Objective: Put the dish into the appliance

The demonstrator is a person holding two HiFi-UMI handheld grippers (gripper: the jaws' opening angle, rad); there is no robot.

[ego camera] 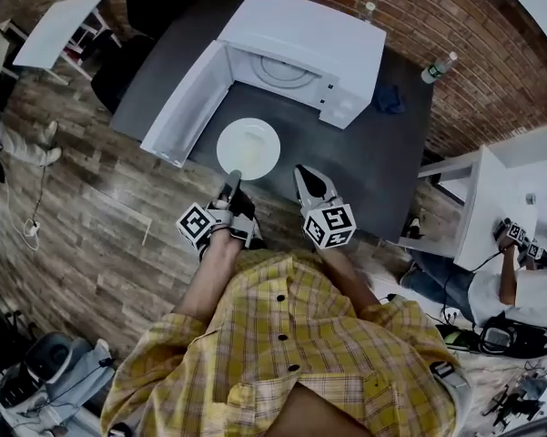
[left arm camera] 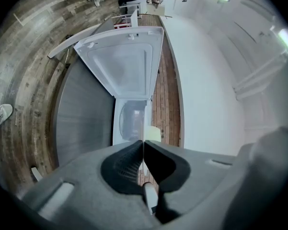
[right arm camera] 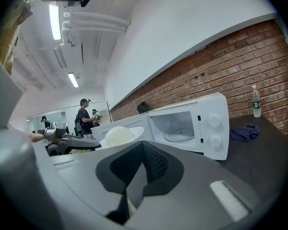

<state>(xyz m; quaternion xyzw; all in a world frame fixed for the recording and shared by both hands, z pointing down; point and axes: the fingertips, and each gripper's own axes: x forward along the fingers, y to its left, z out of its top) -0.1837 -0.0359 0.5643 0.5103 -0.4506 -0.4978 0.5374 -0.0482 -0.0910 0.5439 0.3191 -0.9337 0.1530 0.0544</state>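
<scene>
Plate [ego camera: 248, 148] rim clamped in left gripper [ego camera: 233, 177]; right gripper [ego camera: 304, 173] pressed shut on nothing. Ahead, microwave [ego camera: 296, 57], door [ego camera: 189, 98] swung leftward; blue cloth [ego camera: 387, 98], bottle [ego camera: 439, 66] far right.

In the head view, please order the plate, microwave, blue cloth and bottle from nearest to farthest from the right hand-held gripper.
1. plate, ahead-left of the right hand-held gripper.
2. microwave, behind the plate.
3. blue cloth, right of the microwave.
4. bottle, far to the right.
</scene>
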